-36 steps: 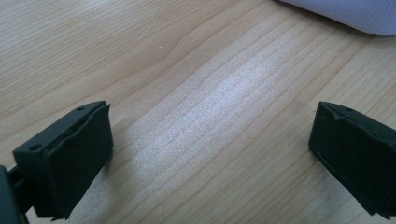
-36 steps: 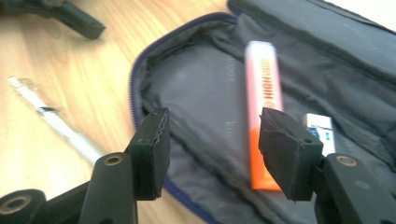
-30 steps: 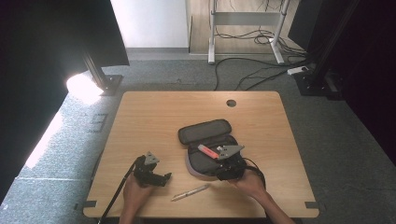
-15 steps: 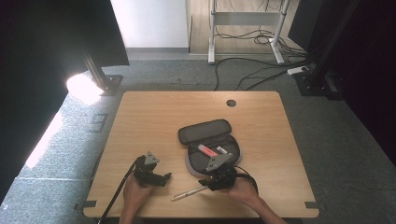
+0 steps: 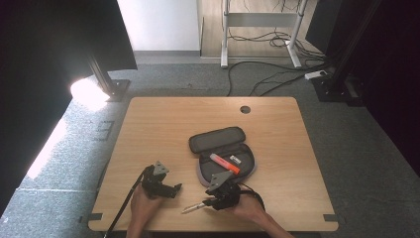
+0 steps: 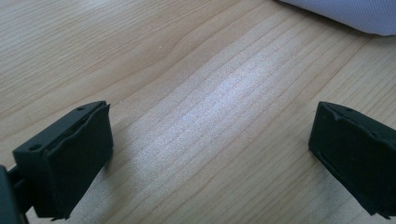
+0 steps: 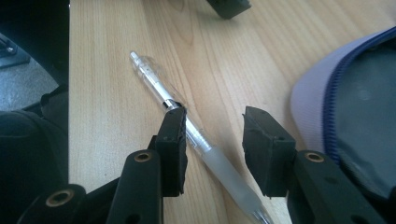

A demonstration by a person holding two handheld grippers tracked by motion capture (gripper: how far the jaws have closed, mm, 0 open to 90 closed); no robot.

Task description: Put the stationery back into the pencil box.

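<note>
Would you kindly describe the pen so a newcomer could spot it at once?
On the wooden table, look just in front of the open pencil case, near the front edge. The pen lies there between the right tool's jaws: clear-barrelled and slim, unlike the orange marker inside the case.

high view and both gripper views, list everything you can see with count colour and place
table: one, light wood, centre of the high view
pencil case: one, grey, unzipped, mid-table
highlighter: one, orange-red, inside the case
small white item: one, inside the case beside the highlighter
pen: one, clear, on the wood near the table's front edge, between the right jaws
cables: several, dark, floor beyond the table
left hand-held gripper: black, open above bare wood
right hand-held gripper: black, jaws closing around the pen, not yet clamped
</note>
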